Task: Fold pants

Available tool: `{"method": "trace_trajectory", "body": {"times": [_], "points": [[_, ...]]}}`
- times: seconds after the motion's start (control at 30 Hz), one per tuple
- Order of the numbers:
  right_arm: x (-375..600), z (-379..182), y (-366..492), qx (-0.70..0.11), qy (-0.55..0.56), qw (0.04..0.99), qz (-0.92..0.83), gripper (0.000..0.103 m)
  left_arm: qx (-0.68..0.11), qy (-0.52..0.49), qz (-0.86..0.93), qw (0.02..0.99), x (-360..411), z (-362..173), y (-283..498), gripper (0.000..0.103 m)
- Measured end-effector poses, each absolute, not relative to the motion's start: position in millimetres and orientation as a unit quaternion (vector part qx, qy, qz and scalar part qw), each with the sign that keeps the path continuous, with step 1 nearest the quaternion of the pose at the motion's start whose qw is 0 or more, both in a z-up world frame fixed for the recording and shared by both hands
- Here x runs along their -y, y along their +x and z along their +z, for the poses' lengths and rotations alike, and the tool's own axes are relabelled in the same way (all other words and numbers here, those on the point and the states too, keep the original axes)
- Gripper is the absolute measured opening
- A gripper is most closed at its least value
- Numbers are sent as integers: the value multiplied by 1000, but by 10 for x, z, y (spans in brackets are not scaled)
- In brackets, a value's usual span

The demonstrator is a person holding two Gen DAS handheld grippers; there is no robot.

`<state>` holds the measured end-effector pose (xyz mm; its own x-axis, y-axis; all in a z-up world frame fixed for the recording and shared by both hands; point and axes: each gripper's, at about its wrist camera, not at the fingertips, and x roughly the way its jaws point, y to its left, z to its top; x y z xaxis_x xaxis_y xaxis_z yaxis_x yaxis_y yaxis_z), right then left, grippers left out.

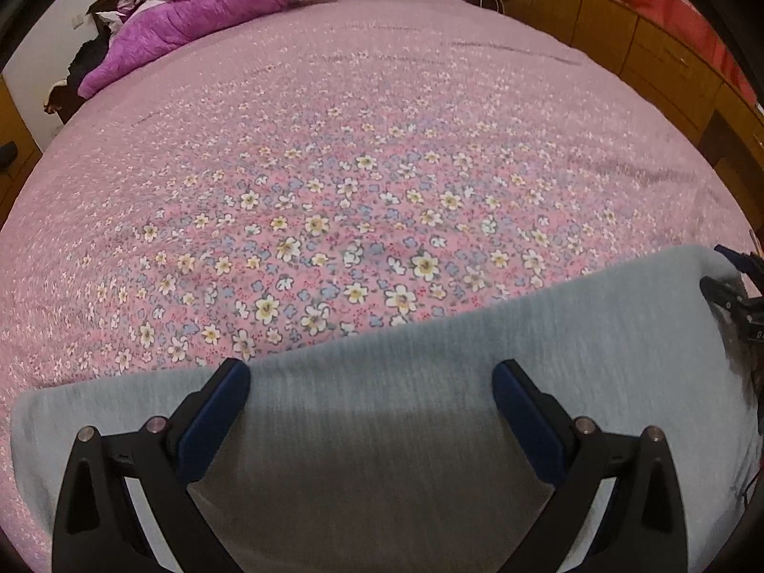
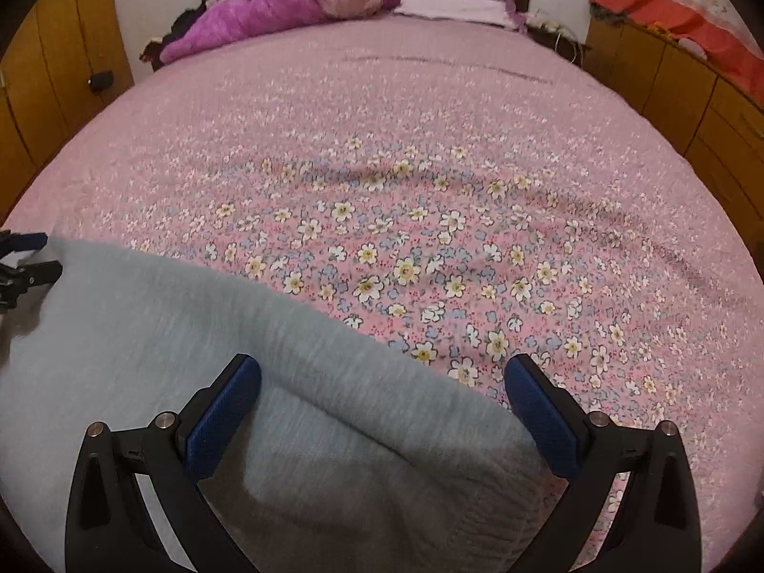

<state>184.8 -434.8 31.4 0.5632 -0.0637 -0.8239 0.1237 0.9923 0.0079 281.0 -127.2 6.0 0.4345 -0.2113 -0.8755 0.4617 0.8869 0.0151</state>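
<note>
Lying flat along the near edge of the flowered bed (image 1: 334, 167) — grey pants (image 1: 382, 410), left claw (image 1: 371, 394) hovering over them with fingers spread wide, right claw (image 2: 382, 389) likewise gaping — straddling the pants' right end, gripping nothing.

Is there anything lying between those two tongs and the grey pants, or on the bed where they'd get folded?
Nothing visible. The left tongs and the right tongs both hang open directly over the grey pants. The floral bedspread beyond them is bare; the purple quilt lies far off by the headboard.
</note>
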Motion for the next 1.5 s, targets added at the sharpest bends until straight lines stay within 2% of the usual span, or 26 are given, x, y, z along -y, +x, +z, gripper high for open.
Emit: {"method": "trace_trajectory", "body": {"times": [0.47,0.53,0.57,0.63,0.67,0.7,0.73,0.77,0.8,0.83,0.87,0.9,1.1,1.5], "points": [[4302,326,1865,-466,34,883,-53,100,-486,124,-193,843,1299,32,2734,103],[4327,365,1891,-469,48,880,-52,98,-487,130,-191,842,1349,53,2746,97],[4355,396,1894,-469,65,879,-50,93,-486,134,-193,841,1372,69,2727,95],[4394,452,1900,-469,90,878,-40,83,-483,144,-200,840,1440,98,2697,84],[4385,469,1907,-471,92,877,-34,73,-482,148,-204,839,1471,112,2676,80],[4369,479,1913,-474,84,876,-33,59,-481,150,-209,838,1508,136,2651,69],[4344,483,1921,-477,68,875,-36,53,-477,153,-217,838,1545,167,2607,48],[4319,488,1922,-478,62,875,-34,41,-473,155,-223,838,1571,196,2570,34],[4306,501,1914,-478,64,875,-30,26,-469,160,-229,838,1608,226,2519,14],[4279,517,1905,-481,71,874,-25,19,-467,166,-230,838,1637,248,2478,6],[4260,540,1875,-481,74,873,-24,9,-464,171,-232,838,1663,272,2431,5],[4233,580,1849,-477,73,876,-23,4,-461,170,-237,838,1673,295,2386,0],[4168,810,1639,-452,83,888,-12,0,-454,147,-261,839,1659,482,2181,0],[4028,1245,1142,-419,117,900,23,0,-419,109,-259,863,1288,1025,1671,0]]}}
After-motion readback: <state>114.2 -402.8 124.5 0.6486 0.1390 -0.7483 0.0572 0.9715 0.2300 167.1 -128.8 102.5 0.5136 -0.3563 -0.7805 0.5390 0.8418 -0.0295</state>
